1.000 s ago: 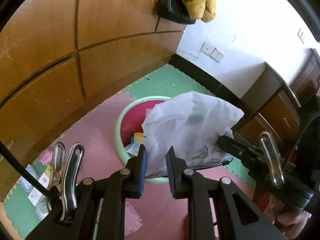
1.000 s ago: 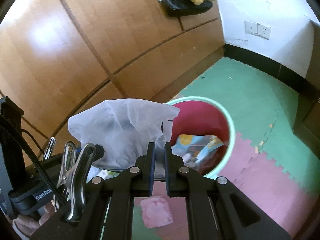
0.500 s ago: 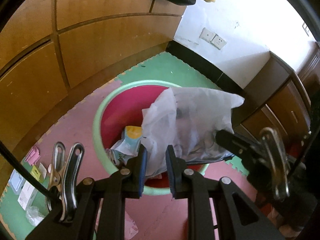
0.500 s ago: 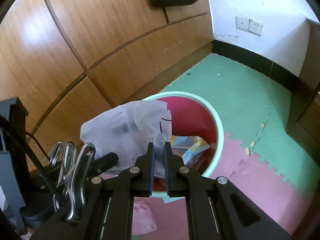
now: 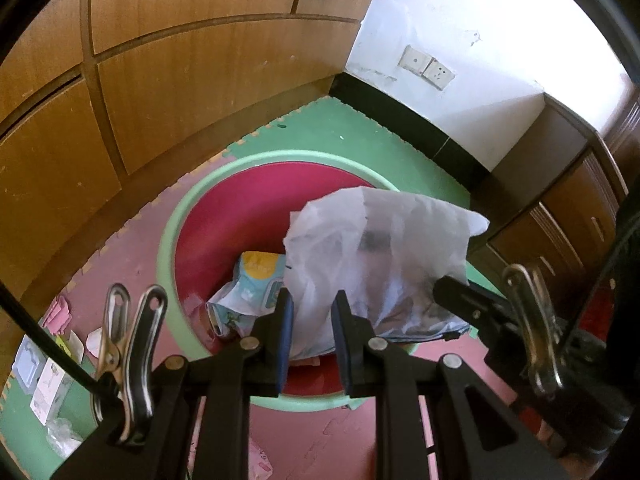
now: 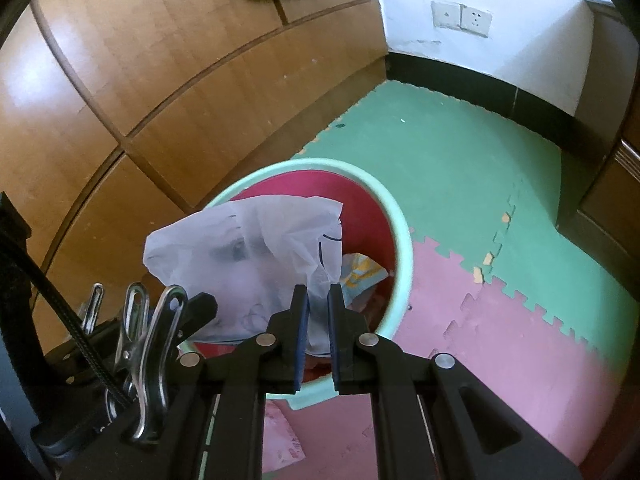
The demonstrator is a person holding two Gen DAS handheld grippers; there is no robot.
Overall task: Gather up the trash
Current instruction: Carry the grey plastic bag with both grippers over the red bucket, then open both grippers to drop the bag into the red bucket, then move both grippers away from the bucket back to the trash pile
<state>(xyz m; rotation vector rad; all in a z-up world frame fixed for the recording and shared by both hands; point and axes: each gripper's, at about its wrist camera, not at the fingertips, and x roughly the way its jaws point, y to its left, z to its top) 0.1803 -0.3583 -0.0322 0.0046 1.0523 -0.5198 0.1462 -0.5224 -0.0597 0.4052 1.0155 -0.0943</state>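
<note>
Bag: thin white plastic bag [image 5: 384,256] held stretched between both grippers, hanging over the bin mouth, lower part dipping inside the rim.
Left gripper: left gripper [image 5: 312,320] clenched on one edge of the bag; film bunched between the blue pads.
Right gripper: right gripper [image 6: 318,316] clamped nearly closed on the opposite edge, thin fold pinched between the pads.
Bin: round bin [image 5: 172,240], pale green rim, red inside, standing on the foam floor mat [image 6: 460,168] close to the wooden wall panels [image 5: 180,80].
Bin contents: colourful printed wrapper [image 5: 248,292] lying at the bottom, partly under the bag.
Done: bag is gathered and positioned over the bin; at least one wrapper already in.
Left: bag not yet released. Loose litter remains on the mat: paper scraps and small packets [image 5: 48,368] near the mat's left edge by the wall, pink printed scrap [image 6: 284,440] just in front of the bin.
Progress call: roughly mid-task; the floor pieces need separate pickups.
Risk: light film may catch on the pads or drape over the rim instead of dropping in.
</note>
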